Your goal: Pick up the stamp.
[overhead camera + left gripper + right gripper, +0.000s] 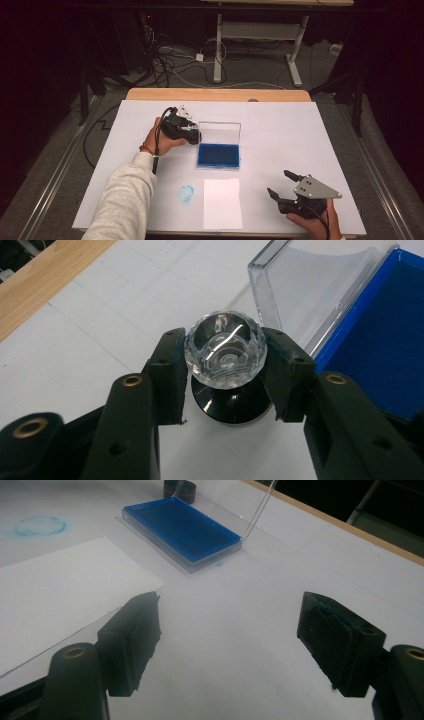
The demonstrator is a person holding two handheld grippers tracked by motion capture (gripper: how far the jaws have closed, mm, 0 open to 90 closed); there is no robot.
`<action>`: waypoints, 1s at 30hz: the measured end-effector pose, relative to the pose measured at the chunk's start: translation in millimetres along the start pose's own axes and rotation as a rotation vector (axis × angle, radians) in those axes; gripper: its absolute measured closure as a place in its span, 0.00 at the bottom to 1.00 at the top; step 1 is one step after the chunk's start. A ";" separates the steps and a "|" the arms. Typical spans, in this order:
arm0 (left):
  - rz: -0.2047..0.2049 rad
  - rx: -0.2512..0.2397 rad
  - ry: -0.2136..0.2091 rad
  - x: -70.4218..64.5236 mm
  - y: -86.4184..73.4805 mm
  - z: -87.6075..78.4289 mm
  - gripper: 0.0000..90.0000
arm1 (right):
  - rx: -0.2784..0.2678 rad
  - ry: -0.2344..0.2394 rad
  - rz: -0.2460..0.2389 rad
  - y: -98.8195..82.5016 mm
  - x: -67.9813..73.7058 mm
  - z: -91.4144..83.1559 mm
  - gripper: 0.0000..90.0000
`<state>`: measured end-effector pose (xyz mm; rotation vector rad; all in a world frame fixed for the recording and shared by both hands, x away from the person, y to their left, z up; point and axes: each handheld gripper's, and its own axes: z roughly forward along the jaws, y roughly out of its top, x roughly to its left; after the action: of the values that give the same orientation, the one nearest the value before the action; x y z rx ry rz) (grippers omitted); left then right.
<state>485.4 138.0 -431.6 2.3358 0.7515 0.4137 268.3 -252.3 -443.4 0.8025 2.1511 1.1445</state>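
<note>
With its jaws clamped on the clear faceted knob of the round black-based stamp (226,357), the left gripper (226,370) sits just beside the open blue ink pad in its clear plastic case (218,154) on the white tabletop (300,140). The right gripper (281,184) hovers well apart, jaws spread and empty, near the blank white paper sheet (222,202).

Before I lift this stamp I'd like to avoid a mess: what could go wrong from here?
1. The left gripper pinches the clear faceted knob of the round black-based stamp on its curved sides; it could slip or twist out when lifted.
2. The open clear plastic lid of the blue ink pad case stands right beside the stamp, so a sideways swing might knock it.
3. A blue ring smudge already marks the white table cover; a drop could add more beside the white paper sheet.
</note>
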 end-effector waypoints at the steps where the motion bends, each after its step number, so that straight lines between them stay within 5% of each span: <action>1: 0.002 0.000 0.002 -0.4 0.0 0.0 0.61 | 0.004 0.001 -0.004 -0.1 0.2 0.0 0.29; 9: 0.013 0.007 0.056 -4.0 0.2 -3.0 0.61 | 0.003 -0.002 -0.011 0.3 0.8 -0.2 0.29; 19: -0.008 -0.049 0.076 -6.7 -11.4 -32.9 0.61 | 0.000 -0.010 -0.009 0.8 0.5 -0.8 0.29; 30: -0.013 -0.173 0.079 -22.1 -35.3 -69.4 0.61 | 0.002 -0.014 -0.013 1.2 1.0 -0.4 0.29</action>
<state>421.4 180.1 -405.4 2.1629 0.7375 0.5464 267.6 -251.2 -442.4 0.7946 2.1432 1.1269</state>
